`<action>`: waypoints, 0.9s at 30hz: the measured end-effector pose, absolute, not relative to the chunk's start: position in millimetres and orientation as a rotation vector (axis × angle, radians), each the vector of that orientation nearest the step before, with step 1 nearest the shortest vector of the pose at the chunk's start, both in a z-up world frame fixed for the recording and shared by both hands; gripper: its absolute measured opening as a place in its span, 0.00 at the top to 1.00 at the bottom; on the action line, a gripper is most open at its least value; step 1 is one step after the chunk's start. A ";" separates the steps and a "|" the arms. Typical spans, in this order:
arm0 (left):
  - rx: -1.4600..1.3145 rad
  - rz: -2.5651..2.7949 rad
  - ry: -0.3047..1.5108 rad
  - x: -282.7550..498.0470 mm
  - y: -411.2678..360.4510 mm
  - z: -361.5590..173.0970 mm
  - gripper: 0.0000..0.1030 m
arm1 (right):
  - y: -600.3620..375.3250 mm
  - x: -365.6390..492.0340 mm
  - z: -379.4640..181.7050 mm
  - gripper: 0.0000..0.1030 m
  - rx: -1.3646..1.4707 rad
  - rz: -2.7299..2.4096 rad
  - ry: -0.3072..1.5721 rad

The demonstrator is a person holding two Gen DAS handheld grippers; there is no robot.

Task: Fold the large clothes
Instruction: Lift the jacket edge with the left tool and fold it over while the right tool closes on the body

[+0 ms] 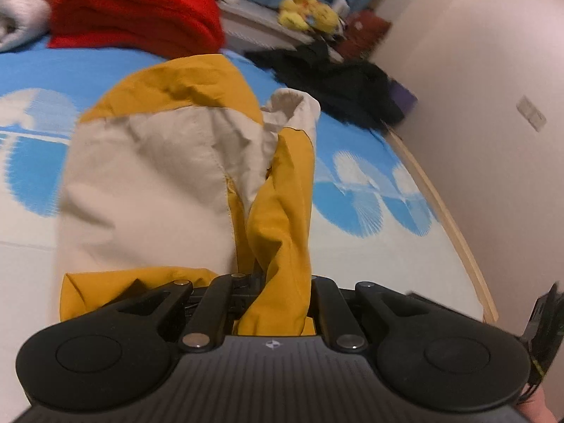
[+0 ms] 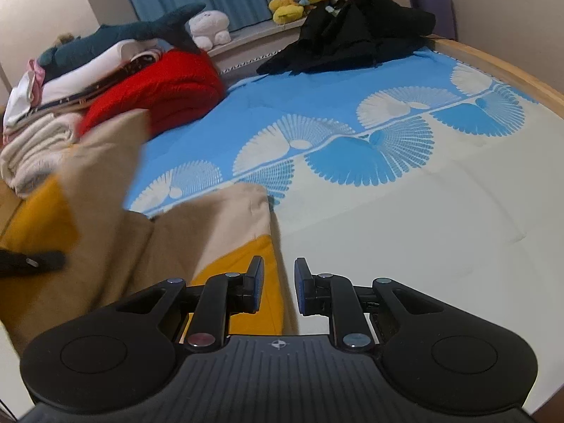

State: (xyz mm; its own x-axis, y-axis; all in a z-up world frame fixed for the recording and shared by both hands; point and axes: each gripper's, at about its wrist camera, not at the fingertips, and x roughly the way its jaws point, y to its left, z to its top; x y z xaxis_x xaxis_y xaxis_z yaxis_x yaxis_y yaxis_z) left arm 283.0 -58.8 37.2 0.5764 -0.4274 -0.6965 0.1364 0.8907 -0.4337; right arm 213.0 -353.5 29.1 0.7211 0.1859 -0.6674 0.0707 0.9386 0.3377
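Left tongs (image 1: 278, 282) clamped on a bunched yellow fold of the mustard-and-cream jacket (image 1: 158, 176), lifted above the bed (image 1: 370, 246). Right tongs (image 2: 278, 287) partly open, nothing between the pads; jacket edge lies just under the left finger.

Garment: mustard-and-beige jacket (image 1: 148, 176)
Partly folded, crumpled, beige lining exposed; one mustard fold raised off the bed (image 2: 387, 229).

Bed (image 2: 387, 246); jacket (image 2: 211, 218), red blanket (image 2: 169, 84), black clothes (image 2: 352, 35).
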 end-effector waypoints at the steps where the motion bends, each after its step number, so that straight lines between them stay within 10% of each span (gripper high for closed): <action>1: -0.339 -0.351 0.915 285.0 -74.4 30.8 0.93 | -354.2 214.2 29.6 0.81 0.365 0.063 0.764; 4: -0.293 -0.381 0.961 287.9 -118.3 8.6 0.89 | -353.4 215.9 32.0 0.81 0.399 0.052 0.742; 9: -0.275 -0.516 1.087 288.7 -155.6 -22.3 0.22 | -350.6 217.7 37.0 0.68 0.462 0.070 0.696; 27: -0.427 -0.583 1.104 269.7 -80.1 -34.1 0.17 | -279.1 257.2 -2.5 0.47 0.640 0.238 0.970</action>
